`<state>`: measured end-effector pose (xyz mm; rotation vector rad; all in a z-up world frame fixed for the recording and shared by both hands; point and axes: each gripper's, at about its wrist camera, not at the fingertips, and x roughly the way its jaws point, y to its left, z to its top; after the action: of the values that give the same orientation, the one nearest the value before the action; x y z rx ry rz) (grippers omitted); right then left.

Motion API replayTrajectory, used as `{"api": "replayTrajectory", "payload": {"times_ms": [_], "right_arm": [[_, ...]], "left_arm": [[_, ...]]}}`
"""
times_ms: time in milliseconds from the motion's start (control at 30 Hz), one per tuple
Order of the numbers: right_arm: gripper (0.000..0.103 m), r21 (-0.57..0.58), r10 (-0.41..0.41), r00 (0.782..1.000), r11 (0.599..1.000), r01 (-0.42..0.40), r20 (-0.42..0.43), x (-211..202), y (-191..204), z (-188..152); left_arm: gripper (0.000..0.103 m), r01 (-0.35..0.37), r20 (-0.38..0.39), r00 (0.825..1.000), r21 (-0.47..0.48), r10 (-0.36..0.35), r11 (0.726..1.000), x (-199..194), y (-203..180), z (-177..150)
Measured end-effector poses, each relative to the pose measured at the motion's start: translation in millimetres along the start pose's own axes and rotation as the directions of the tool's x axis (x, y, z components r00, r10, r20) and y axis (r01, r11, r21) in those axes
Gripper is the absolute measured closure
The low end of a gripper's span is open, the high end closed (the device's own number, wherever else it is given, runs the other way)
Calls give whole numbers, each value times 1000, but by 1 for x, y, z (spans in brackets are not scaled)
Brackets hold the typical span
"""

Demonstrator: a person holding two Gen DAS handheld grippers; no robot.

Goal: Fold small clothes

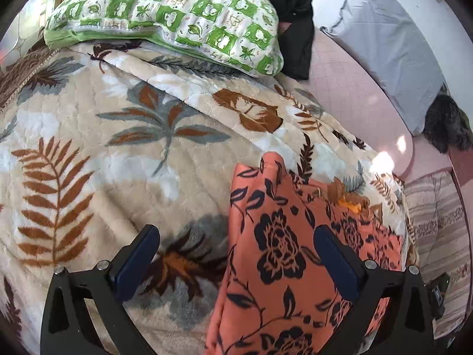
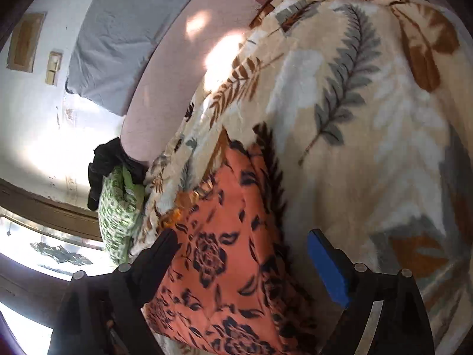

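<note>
An orange garment with a black flower print (image 1: 280,251) lies folded and bunched on a cream leaf-patterned blanket (image 1: 118,148). My left gripper (image 1: 235,236) hovers over the garment's left edge with its jaws wide apart. Its right finger is above the cloth and nothing is pinched. In the right wrist view the same garment (image 2: 224,251) lies below my right gripper (image 2: 242,239). That gripper is also open, with the cloth showing between its black finger and its blue pad. The blanket (image 2: 369,118) spreads to the right.
A green-and-white checked pillow (image 1: 177,9) lies at the blanket's far edge with a black garment (image 1: 295,14) draped beside it. A pink mattress (image 1: 348,88), a grey pillow (image 1: 384,44), a dark furry heap (image 1: 446,130) and striped bedding (image 1: 437,222) lie to the right.
</note>
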<state>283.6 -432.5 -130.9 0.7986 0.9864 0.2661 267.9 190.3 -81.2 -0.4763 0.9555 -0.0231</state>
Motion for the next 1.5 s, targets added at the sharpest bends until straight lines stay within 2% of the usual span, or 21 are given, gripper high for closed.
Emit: {"api": "replayTrajectory", "payload": {"times_ms": [133, 233, 267, 300, 333, 367, 400, 467, 567, 700, 767, 800, 833, 867, 900, 1033, 1100, 1200, 1333, 1400, 1500], "right_arm": [[12, -172, -50, 997, 984, 38, -64, 2, 13, -27], [14, -215, -60, 992, 976, 35, -110, 27, 20, -29], [16, -229, -110, 979, 971, 69, -170, 45, 20, -32], [25, -264, -188, 968, 954, 141, -164, 54, 23, -37], [35, -300, -224, 962, 939, 170, -154, 57, 32, -41], [58, -300, -198, 962, 944, 137, -185, 57, 38, -43], [79, -279, -167, 964, 955, 106, -209, 53, 44, -43], [80, -333, -204, 961, 934, 133, -189, 42, 63, -45], [80, -330, -146, 981, 939, 97, -127, 3, 91, -45], [80, -361, -113, 989, 930, 70, -97, -53, 103, -71], [77, -332, -125, 983, 940, 75, -132, -58, 82, -92], [65, -325, -163, 975, 940, 107, -149, -51, 68, -105], [37, -326, -190, 964, 937, 123, -183, -41, 50, -117], [21, -304, -222, 948, 941, 147, -229, -26, 26, -128], [18, -276, -270, 931, 940, 199, -246, -18, 6, -136], [20, -282, -173, 980, 949, 139, -100, -51, 15, -130], [20, -322, -151, 988, 937, 136, -21, -63, 30, -114], [20, -324, -160, 986, 932, 164, 36, -55, 38, -87], [22, -351, -266, 961, 896, 273, 70, -21, 38, -59], [32, -352, -282, 958, 892, 284, 58, -12, 35, -57], [33, -368, -295, 952, 879, 304, 83, -9, 35, -55]], "left_arm": [[0, 43, -49, 998, 148, -36, 988, -12, -13, -39], [0, 16, -144, 989, 221, 16, 975, 19, -26, -67], [18, 4, -174, 984, 226, 36, 974, 32, -28, -74], [35, -50, -156, 983, 260, 93, 964, 38, -32, -77], [49, -37, -147, 986, 292, 83, 956, 37, -40, -77], [86, 10, -186, 982, 274, 43, 962, 35, -46, -73], [86, -16, -180, 981, 267, 66, 964, 30, -53, -66], [86, -35, -118, 990, 291, 72, 956, 8, -67, -55], [86, 2, -39, 999, 301, 10, 954, -45, -82, -52], [84, 20, -19, 1000, 323, -14, 946, -98, -75, -88], [76, 19, -101, 995, 289, 11, 957, -84, -54, -116], [63, 17, -156, 987, 280, 28, 960, -67, -42, -133], [59, -11, -215, 974, 262, 69, 965, -46, -27, -147], [59, -48, -259, 959, 241, 112, 969, -31, -13, -156], [58, -10, -220, 974, 219, 59, 976, -35, -7, -156], [55, -33, -70, 996, 245, 51, 969, -65, -11, -123], [49, -39, -32, 998, 268, 49, 963, -66, -15, -103], [49, 5, -29, 1000, 264, 2, 964, -46, -13, -82], [49, -13, -35, 999, 284, 23, 959, -15, -18, -76], [49, -3, -27, 1000, 282, 11, 959, -11, -19, -72], [49, -5, -17, 1000, 272, 10, 962, -4, -19, -62]]}}
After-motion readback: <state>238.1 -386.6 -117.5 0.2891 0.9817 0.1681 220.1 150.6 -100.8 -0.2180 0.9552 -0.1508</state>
